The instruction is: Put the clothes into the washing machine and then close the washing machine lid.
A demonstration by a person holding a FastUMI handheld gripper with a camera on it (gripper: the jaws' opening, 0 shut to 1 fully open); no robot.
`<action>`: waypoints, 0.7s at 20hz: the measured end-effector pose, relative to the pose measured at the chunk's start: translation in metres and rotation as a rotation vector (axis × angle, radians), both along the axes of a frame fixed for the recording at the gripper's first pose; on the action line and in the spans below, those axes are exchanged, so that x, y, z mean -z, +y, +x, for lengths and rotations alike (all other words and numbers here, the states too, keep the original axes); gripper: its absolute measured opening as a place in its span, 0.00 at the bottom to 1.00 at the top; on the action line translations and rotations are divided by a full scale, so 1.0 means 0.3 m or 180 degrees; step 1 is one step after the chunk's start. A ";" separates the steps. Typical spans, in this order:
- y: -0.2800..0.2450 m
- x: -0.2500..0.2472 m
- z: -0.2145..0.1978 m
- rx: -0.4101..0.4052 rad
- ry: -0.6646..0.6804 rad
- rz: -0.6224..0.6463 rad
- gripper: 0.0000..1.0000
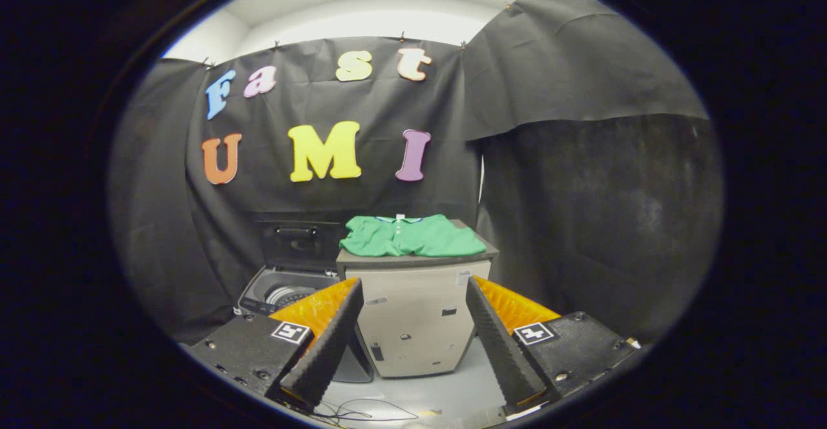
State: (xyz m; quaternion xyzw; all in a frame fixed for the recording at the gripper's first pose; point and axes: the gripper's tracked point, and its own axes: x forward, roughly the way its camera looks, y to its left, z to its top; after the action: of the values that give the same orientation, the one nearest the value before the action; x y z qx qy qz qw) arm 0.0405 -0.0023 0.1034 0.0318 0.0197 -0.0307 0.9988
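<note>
Fingers of the handheld gripper [413,293] stand wide apart, holding nothing, with ridged inner pads. Beyond them a boxy beige cabinet [417,322] carries a folded green polo shirt [413,236] on its dark top. Just left, the washing machine [284,293] sits with its dark lid [300,243] raised.

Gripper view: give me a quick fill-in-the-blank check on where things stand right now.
1. The green shirt lies folded on top of the ____.
2. The washing machine, left of the cabinet, has its lid ____.
3. The claw is ____, holding nothing.

Missing words: cabinet; open; open
</note>
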 end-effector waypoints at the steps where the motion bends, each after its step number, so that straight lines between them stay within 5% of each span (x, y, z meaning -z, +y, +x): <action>1: -0.003 -0.043 0.029 0.0011 0.0012 -0.0008 1.00; 14: -0.024 -0.423 0.670 -0.0138 0.0220 -0.0064 1.00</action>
State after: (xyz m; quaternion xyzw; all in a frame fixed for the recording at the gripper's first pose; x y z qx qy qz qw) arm 0.2414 -0.0094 0.2304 0.0204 0.0545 -0.0104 0.9983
